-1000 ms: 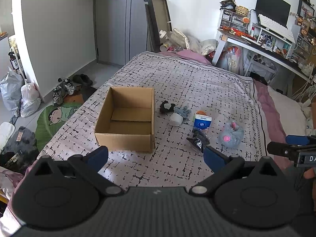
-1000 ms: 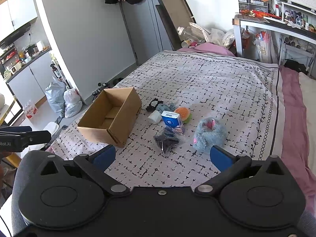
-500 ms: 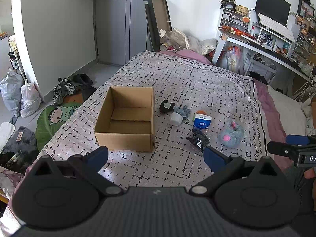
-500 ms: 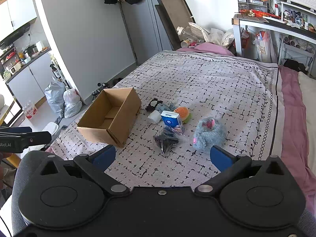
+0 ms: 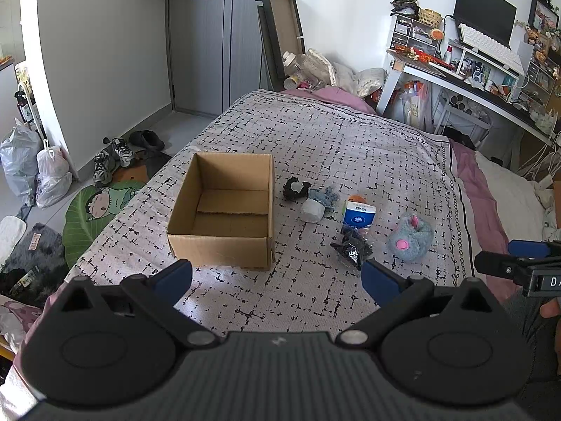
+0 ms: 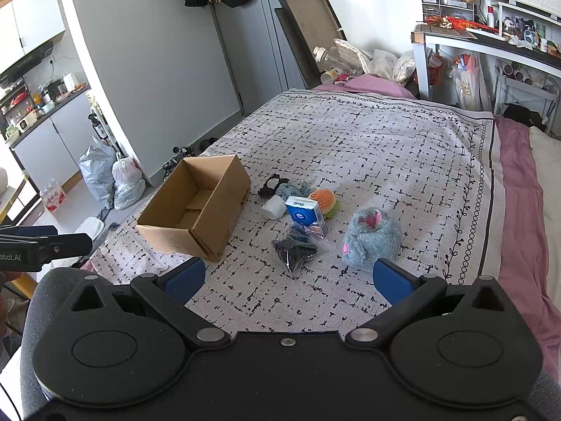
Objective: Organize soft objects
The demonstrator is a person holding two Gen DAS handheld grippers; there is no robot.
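An open, empty cardboard box stands on the patterned bedspread. To its right lie a black-and-white plush, a small blue plush, a white roll, a blue tissue pack, a burger plush, a dark plastic-wrapped bundle and a grey-blue furry plush. My left gripper is open and empty, near the bed's front edge. My right gripper is open and empty, just short of the bundle and furry plush.
The bedspread stretches far behind the objects. A pink sheet runs along the right side. A cluttered desk stands at the back right. Shoes and bags lie on the floor at left.
Both grippers have drifted very slightly; the objects and the box have not moved. Both grippers stay open.
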